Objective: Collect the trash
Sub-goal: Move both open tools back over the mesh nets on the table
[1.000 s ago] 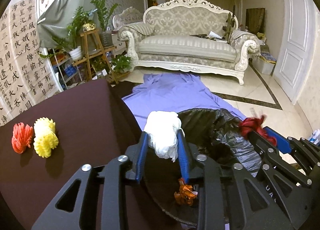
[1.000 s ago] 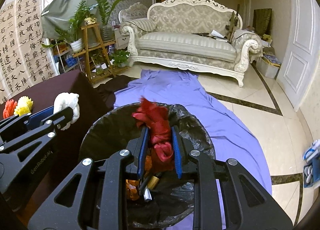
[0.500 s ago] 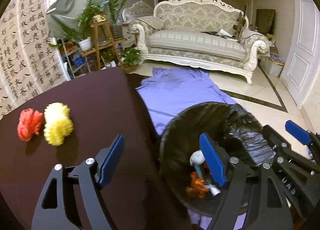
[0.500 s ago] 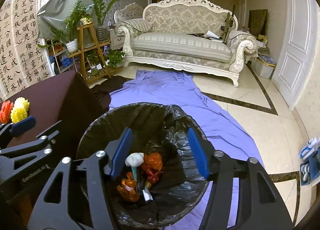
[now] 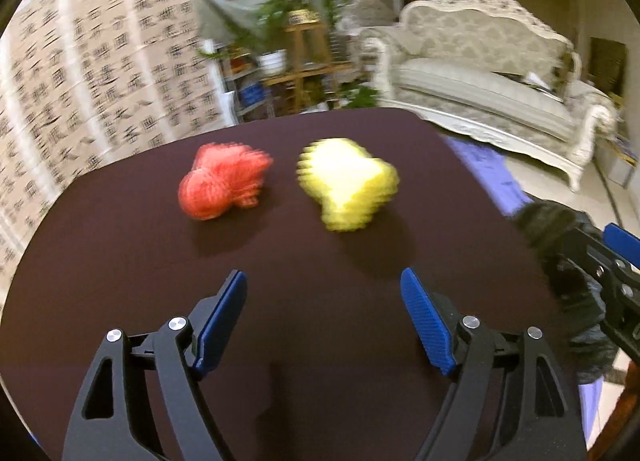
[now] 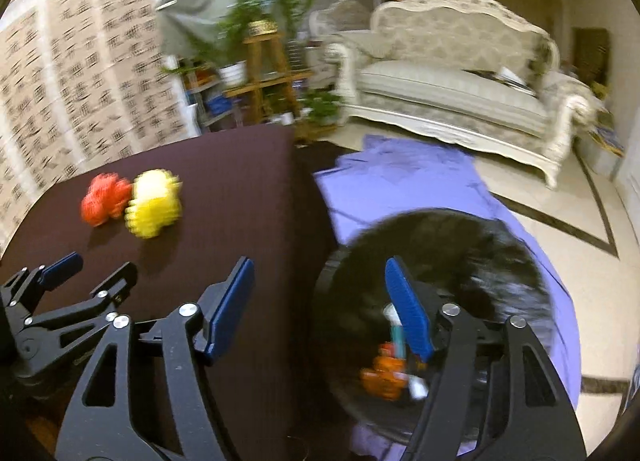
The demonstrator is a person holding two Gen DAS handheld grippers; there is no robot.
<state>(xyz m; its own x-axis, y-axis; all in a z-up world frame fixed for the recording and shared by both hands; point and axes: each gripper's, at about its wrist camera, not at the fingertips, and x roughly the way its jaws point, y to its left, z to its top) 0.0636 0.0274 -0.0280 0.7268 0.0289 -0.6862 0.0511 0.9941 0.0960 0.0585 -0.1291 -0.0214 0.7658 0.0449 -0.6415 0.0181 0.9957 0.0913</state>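
A red mesh ball (image 5: pixel 224 187) and a yellow mesh ball (image 5: pixel 350 189) lie side by side on the dark maroon table (image 5: pixel 120 261), both blurred. My left gripper (image 5: pixel 323 281) hovers over the table just short of them, its jaws opening with nothing between them. My right gripper (image 6: pixel 319 267) hangs over the table's right edge beside the bin (image 6: pixel 460 245), jaws opening and empty. The bin is lined with a black bag and holds orange and white trash (image 6: pixel 384 377). In the right wrist view the red ball (image 6: pixel 102 201) and yellow ball (image 6: pixel 154 209) sit far left.
A purple cloth (image 6: pixel 400 181) covers the floor under and behind the bin. A cream sofa (image 6: pixel 452 81) stands at the back. A wooden plant stand (image 6: pixel 268 73) and a wall of calligraphy sheets (image 5: pixel 100 81) are behind the table.
Both grippers opened over the bin: the left let go of a white wad, the right a red wad. Both then swung left toward the table and the two balls.
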